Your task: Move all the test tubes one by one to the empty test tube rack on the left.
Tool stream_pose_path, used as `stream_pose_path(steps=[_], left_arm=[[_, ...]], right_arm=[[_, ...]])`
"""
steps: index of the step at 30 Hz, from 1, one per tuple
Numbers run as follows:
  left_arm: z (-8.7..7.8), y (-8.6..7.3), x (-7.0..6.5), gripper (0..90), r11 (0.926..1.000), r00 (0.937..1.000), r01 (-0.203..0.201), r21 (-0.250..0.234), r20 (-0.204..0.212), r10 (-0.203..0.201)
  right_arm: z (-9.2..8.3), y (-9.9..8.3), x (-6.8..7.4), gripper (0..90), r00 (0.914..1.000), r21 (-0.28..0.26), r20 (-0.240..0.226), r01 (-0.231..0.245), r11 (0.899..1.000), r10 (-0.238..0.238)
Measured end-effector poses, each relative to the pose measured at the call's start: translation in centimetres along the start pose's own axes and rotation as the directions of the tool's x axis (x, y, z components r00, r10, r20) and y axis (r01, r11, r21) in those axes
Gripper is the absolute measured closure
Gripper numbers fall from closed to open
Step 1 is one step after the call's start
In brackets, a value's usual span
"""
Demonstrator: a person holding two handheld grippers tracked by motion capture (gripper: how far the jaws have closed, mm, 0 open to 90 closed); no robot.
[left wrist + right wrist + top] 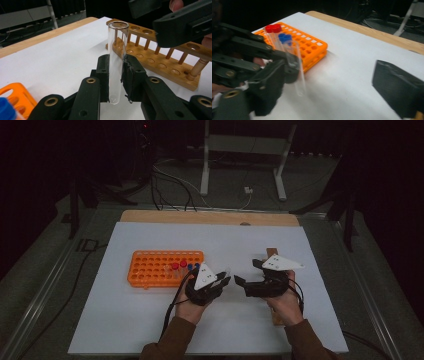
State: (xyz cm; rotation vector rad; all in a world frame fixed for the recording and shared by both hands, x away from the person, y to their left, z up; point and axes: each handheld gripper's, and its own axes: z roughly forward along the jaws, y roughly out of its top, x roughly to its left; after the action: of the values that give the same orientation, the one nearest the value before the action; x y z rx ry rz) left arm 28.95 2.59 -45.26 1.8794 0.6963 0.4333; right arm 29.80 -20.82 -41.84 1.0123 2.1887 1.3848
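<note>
left gripper (pixel 115 75) clamps the glass tube (pixel 117 55) low; light, slippery, fragile, so grip its middle. right gripper (pixel 246 279) released.

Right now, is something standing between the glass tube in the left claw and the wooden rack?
Partly. The left claw grips the glass tube upright. In the left gripper view, the open right claw hangs above the wooden rack, over some holes; nearer holes look free.

orange rack (pixel 155 268) | clear tube (pixel 116 62) | red caps (pixel 273 28) | blue caps (pixel 285 38)
</note>
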Motion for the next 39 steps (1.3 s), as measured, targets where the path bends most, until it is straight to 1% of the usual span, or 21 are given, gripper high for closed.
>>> stream_pose_path(steps=[4,8,11,18,26,32,39], left_arm=[[-0.4,0.0,0.3,76.2,1.0000,0.9999,0.008,-0.005,-0.008,-0.008],[-0.7,-0.1,0.6,76.2,0.9999,0.9998,0.012,-0.009,-0.016,-0.012],[-0.9,-0.2,0.7,76.2,0.9997,0.9996,0.019,-0.014,-0.019,-0.019],[-1.8,-0.4,1.3,76.3,0.9995,0.9991,0.028,-0.016,-0.032,-0.029],[-3.0,-0.9,2.3,76.3,0.9984,0.9974,0.050,-0.024,-0.050,-0.051],[-4.2,-1.3,3.1,76.3,0.9975,0.9949,0.064,-0.030,-0.076,-0.066],[-5.6,-1.8,4.1,76.3,0.9958,0.9916,0.083,-0.038,-0.096,-0.086]], right_arm=[[-0.2,-0.5,-0.5,2.2,0.9995,0.001,0.030,-0.002,1.000,0.002],[-0.4,-0.9,-1.0,0.3,0.9978,0.004,0.066,-0.013,1.000,0.013],[-0.5,-1.2,-1.3,0.1,0.9967,0.003,0.079,-0.020,1.000,0.020],[-0.9,-1.7,-1.7,0.1,0.9955,-0.001,0.090,-0.030,1.000,0.030],[-1.4,-2.2,-2.2,0.2,0.9937,-0.004,0.104,-0.040,0.999,0.040],[-1.7,-2.5,-2.5,0.2,0.9925,-0.006,0.113,-0.047,0.999,0.047],[-2.0,-2.8,-2.8,0.2,0.9911,-0.007,0.122,-0.053,0.999,0.053]])
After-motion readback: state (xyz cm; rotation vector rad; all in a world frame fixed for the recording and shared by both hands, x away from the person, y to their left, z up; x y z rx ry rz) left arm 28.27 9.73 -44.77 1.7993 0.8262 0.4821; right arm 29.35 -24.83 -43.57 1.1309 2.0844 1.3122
